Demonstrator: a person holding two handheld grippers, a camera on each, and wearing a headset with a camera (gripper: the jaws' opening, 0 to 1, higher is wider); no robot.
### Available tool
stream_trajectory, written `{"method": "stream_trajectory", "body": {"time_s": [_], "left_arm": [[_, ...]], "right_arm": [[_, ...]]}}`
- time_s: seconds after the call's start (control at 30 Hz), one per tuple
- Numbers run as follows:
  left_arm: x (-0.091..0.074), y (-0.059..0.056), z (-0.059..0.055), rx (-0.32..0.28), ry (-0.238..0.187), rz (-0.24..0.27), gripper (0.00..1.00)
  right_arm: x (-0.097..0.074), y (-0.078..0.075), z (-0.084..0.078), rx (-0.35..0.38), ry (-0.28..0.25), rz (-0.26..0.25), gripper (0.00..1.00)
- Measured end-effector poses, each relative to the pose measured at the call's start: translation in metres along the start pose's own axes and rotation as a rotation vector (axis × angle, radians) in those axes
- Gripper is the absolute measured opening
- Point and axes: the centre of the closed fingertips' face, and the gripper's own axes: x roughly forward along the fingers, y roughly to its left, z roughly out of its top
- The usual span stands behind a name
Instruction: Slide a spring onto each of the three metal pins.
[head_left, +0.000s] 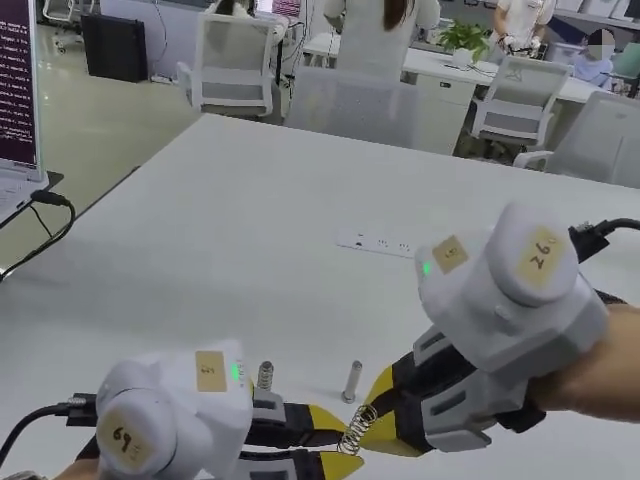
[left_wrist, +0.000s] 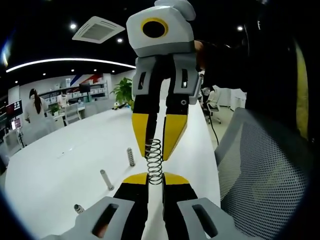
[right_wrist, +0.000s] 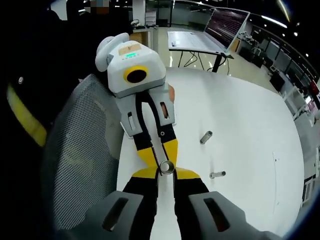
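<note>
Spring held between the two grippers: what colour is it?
Silvery bare metal. The spring shows best in the left gripper view.

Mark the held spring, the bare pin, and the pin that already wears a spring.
Held spring (left_wrist: 155, 161): left gripper view, on its middle coils.
Bare pin (head_left: 353, 381): head view, on the middle of its shaft.
Pin wearing a spring (left_wrist: 130, 156): left gripper view, on its coiled shaft.
</note>
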Motion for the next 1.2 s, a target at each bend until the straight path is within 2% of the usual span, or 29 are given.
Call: {"method": "stream_trajectory", "body": {"time_s": [0.23,0.47,0.7,1.2], "left_arm": [[-0.001,0.002,0.001,-0.007,-0.005,0.009,0.02],[0.0,0.003,0.003,-0.006,-0.014,0.01,0.02],[-0.001,0.006,0.007,-0.025,-0.037,0.015,0.02],[0.001,0.007,0.006,-0.032,-0.041,0.022,0.02]], "right_arm": [[0.002,0.0,0.003,-0.038,0.034,0.013,0.09],[0.008,-0.002,0.004,-0.085,0.092,0.035,0.1],[0.012,-0.003,0.002,-0.096,0.119,0.055,0.11],[0.012,-0.004,-0.002,-0.102,0.153,0.067,0.09]]}}
